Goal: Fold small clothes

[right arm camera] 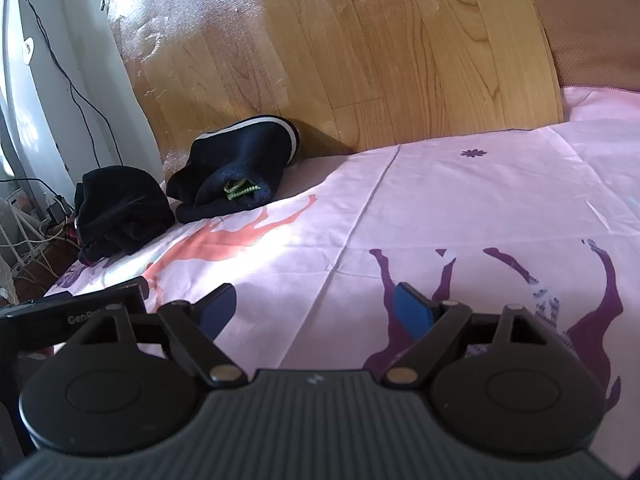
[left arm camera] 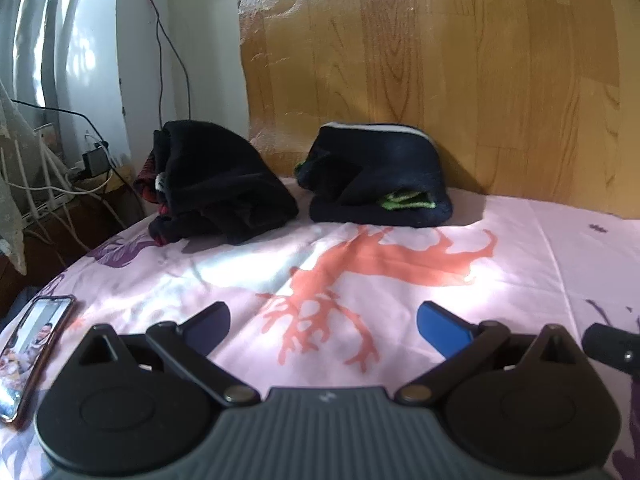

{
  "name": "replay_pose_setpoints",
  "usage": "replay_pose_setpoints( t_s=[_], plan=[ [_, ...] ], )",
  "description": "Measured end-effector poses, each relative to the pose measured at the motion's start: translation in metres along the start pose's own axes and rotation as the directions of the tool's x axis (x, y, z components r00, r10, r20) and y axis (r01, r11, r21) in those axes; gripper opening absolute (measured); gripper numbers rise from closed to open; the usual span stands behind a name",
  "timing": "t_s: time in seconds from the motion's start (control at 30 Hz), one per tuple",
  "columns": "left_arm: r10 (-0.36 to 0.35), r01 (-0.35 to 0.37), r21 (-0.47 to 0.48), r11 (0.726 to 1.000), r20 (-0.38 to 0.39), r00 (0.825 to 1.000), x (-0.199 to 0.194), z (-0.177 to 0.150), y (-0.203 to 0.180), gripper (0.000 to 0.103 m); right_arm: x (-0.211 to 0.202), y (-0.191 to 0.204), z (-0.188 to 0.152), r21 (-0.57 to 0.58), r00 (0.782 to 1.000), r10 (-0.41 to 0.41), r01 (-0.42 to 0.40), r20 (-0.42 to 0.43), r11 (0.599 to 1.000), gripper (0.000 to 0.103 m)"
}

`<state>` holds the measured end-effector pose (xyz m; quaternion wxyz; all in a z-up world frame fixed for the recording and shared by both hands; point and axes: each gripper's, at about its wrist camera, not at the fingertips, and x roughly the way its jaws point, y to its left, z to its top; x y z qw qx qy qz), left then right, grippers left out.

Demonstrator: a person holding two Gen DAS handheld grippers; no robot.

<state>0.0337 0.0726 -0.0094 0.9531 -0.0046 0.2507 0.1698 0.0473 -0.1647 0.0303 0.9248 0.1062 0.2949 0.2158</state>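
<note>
Left tool apart, empty. Right tool apart, empty. Black pile beside navy pile on bed.

A bed with a pink sheet lies under and ahead of the jaws. The sheet has an orange picture straight ahead and purple ones off to the right. Far ahead stands a tall wooden board with sunlight on it. To the left there is a white wall, a pale curtain with light coming through, and many cables low down.
</note>
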Motion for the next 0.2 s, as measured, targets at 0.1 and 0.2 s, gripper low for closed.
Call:
replay_pose_setpoints(
  t_s=[0.1,0.2],
  plan=[
    [-0.002,0.002,-0.008,1.000,0.010,1.000,-0.0014,-0.0001,-0.0003,0.103,-0.0006,-0.0003,0.0002,0.002,1.000,-0.002,0.002,0.002,1.000,0.088],
    [-0.014,0.014,-0.005,1.000,-0.003,1.000,-0.0006,0.0002,-0.0013,0.103,-0.0007,-0.0008,0.0000,0.004,1.000,-0.003,0.003,0.003,1.000,0.088]
  ],
)
